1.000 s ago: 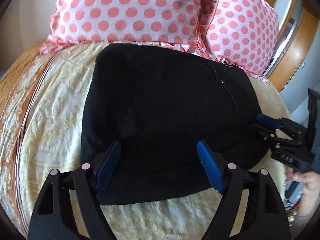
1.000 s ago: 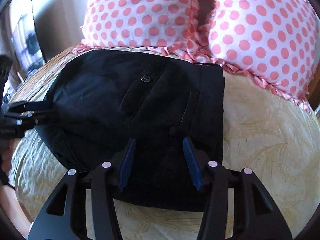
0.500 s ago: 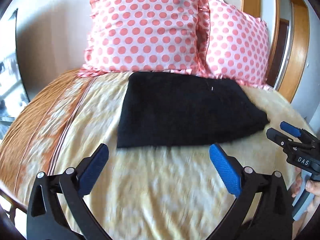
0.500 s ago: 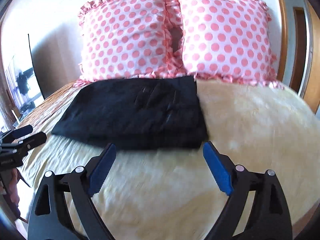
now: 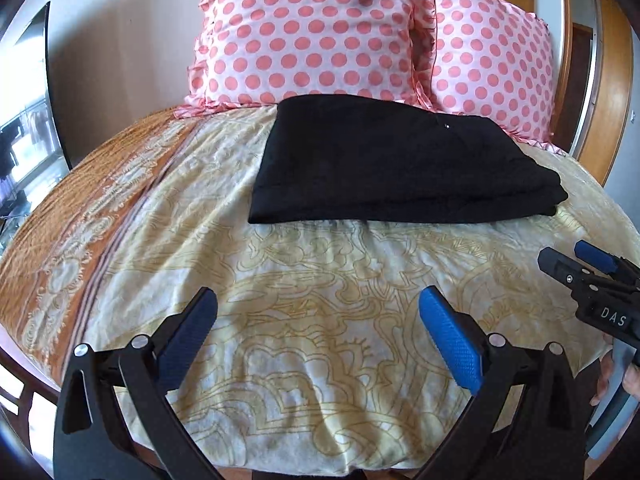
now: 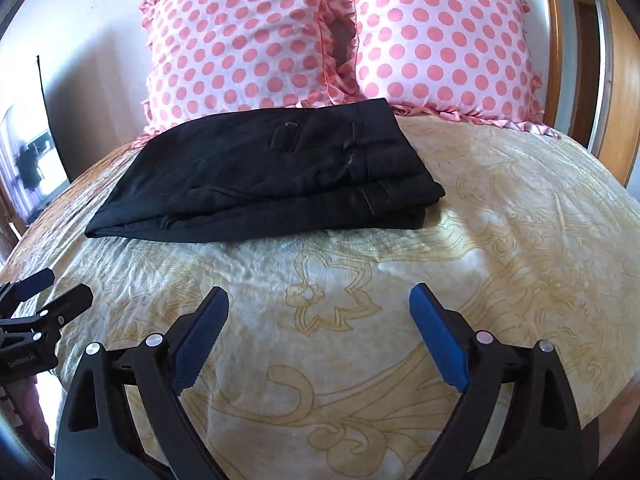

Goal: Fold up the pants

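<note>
Lying released, folded pants (image 5: 392,160); grippers backed away.

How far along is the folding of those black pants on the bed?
It looks finished: the black pants lie in a compact layered stack on the bedspread, just before the pillows. Nothing is in hand; the left gripper and right gripper are open and empty, short of the pants. Nothing obvious remains.
</note>
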Tool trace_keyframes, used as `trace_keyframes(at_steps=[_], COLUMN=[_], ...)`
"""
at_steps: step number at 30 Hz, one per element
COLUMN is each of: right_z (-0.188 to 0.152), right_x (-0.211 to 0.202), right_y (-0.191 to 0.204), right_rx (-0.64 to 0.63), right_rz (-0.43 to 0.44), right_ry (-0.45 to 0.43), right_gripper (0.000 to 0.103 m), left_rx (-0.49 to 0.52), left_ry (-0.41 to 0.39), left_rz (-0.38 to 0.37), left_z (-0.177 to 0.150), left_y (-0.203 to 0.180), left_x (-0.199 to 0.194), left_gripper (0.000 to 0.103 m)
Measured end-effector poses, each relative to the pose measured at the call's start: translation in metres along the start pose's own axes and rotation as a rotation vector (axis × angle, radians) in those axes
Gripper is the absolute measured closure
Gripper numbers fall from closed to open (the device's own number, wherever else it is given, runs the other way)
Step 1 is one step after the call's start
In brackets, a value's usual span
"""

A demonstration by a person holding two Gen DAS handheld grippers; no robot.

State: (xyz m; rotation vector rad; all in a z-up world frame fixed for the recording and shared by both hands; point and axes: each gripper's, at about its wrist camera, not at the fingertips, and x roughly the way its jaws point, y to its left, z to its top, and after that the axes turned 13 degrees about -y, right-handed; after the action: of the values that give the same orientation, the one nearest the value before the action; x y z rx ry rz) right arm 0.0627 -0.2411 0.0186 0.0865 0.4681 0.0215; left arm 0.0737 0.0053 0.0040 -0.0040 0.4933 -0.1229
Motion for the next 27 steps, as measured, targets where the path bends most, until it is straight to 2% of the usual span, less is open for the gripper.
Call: trace_keyframes(at_steps=[6, 9, 10, 27], right_z=[-0.002, -0.005, -0.006, -0.007], right_x=[0.002, 0.003, 0.003, 0.002], right_y=[0.007, 0.011, 0.015, 0.015], right_rx=[-0.019, -0.041, -0.067, -0.055], right_rz=[-0.014, -0.015, -0.019, -0.040], right_ry=[-0.001, 0.003, 0.006, -0.003], right_gripper=[0.006, 0.001, 0.001, 0.001], left_rx=[0.022, 0.019, 0.020, 0.002], left_ry=[-0.012, -0.024, -0.029, -0.038], left_rz=[0.036, 0.044, 0.047, 0.075], left_z=[-0.004, -0.005, -0.006, -0.008], left_y=[-0.002, -0.002, -0.003, -0.004], left_x=[0.004, 0.003, 0.002, 0.002], left_gripper=[0.002, 0.002, 0.002, 0.002])
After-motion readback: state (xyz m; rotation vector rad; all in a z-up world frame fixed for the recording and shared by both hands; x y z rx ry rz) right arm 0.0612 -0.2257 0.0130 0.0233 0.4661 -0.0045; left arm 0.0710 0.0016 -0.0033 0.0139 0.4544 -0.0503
